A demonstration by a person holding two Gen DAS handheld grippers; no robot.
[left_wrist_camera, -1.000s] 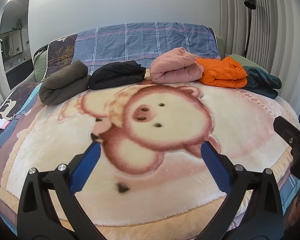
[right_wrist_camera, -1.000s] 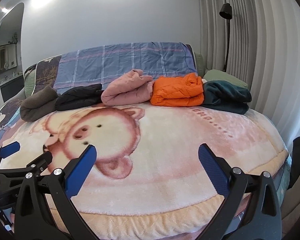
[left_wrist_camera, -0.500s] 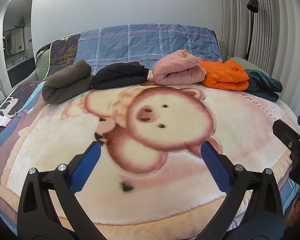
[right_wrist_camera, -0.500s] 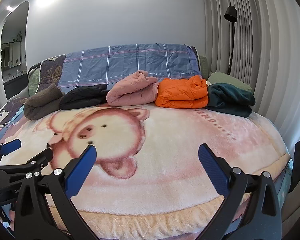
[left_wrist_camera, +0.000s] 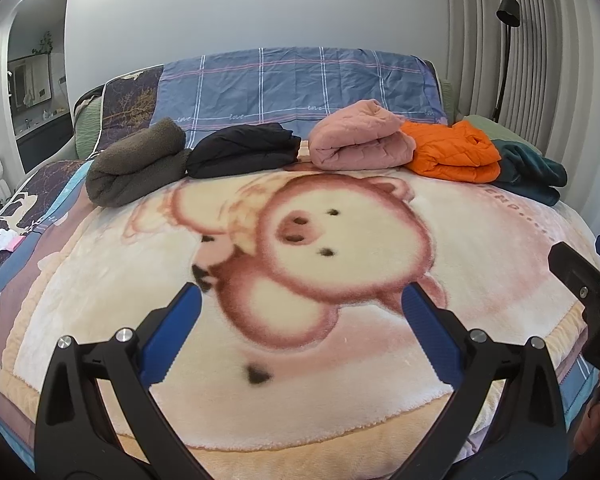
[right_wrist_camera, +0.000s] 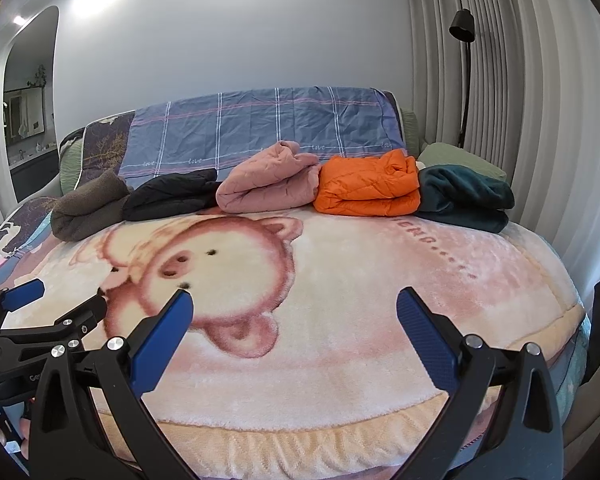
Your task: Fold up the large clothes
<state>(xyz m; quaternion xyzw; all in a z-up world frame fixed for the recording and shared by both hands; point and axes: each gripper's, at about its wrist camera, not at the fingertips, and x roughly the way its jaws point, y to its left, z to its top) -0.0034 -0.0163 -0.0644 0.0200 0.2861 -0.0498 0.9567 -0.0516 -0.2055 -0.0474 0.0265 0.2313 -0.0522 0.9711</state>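
1. Comparing with a second earlier, I saw both wrist views tilt upward a little: the row of clothes sat lower in each picture and more wall showed above it.
2. My left gripper (left_wrist_camera: 300, 312) hung over the near edge of the blanket (left_wrist_camera: 380, 396), jaws wide, nothing between them.
3. My right gripper (right_wrist_camera: 294, 312) hung likewise, jaws wide and empty.
4. All five bundles lay folded at the far end, side by side: grey (left_wrist_camera: 136, 168), black (left_wrist_camera: 242, 150), pink (left_wrist_camera: 360, 140), orange (left_wrist_camera: 452, 152) and teal (left_wrist_camera: 532, 172).
5. Nothing on the bed had shifted, so I judged the folding done or between garments; no loose garment was in view.
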